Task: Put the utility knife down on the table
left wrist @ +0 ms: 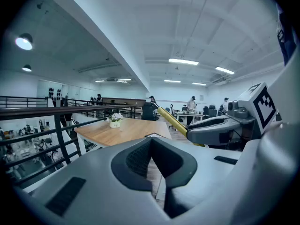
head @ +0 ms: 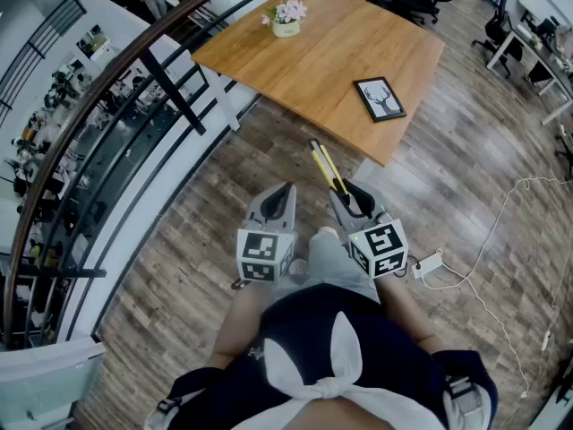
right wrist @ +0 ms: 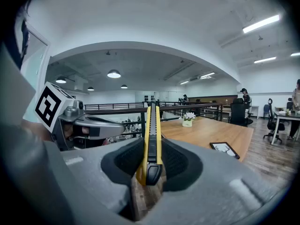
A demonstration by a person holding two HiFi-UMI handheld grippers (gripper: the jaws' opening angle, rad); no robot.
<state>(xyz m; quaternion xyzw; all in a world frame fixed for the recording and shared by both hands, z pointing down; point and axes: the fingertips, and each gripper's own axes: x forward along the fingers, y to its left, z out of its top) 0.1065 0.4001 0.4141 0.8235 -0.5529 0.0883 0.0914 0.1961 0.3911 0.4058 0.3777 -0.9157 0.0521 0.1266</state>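
The right gripper (head: 351, 200) has its fingers (right wrist: 180, 161) clenched on the knife (right wrist: 153, 125) (yellow, with a black slider) near its rear end. The body juts forward past the fingertips, toward the worktop (head: 313, 56). The knife hangs over the floor (head: 206, 240), short of the worktop's near edge. The left gripper (head: 279, 200) sits just beside the right, its 2 fingers pressed together with nothing between them. A flowerpot (head: 286, 23) and a picture frame (head: 380, 98) rest on the worktop, well apart.
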